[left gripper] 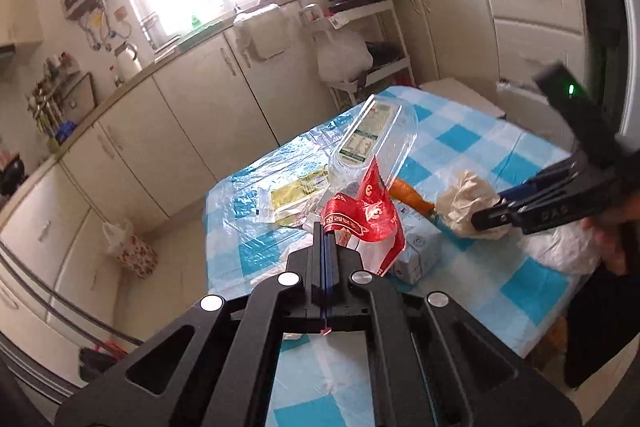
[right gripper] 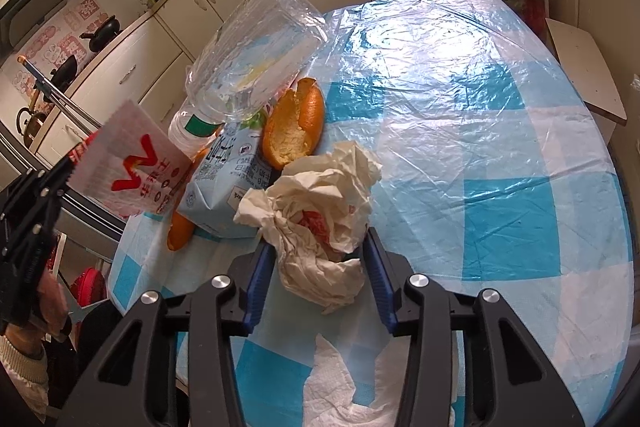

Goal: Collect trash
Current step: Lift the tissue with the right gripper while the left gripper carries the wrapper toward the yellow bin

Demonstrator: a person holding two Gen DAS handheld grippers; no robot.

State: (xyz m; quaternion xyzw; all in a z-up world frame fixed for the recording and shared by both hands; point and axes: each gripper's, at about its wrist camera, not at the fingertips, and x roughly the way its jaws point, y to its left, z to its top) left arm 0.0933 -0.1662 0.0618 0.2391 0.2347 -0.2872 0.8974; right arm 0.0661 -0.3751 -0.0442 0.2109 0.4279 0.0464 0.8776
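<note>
My left gripper (left gripper: pixel 325 233) is shut on a red and white snack wrapper (left gripper: pixel 366 217) and holds it above the table; the wrapper also shows in the right wrist view (right gripper: pixel 132 167). My right gripper (right gripper: pixel 320 247) is shut on a crumpled beige paper wad (right gripper: pixel 320 203), which also shows in the left wrist view (left gripper: pixel 468 203). A clear plastic bottle (right gripper: pixel 252 67), a light blue milk carton (right gripper: pixel 224 187) and orange peel (right gripper: pixel 296 131) lie in a heap on the checked table (right gripper: pixel 500 167).
A white paper towel (right gripper: pixel 344 387) lies near the table's front edge. A yellow sachet (left gripper: pixel 296 193) lies on the clear plastic sheet (left gripper: pixel 256 227). Kitchen cabinets (left gripper: pixel 168 131) run behind the table. A flowered bag (left gripper: pixel 132 251) stands on the floor.
</note>
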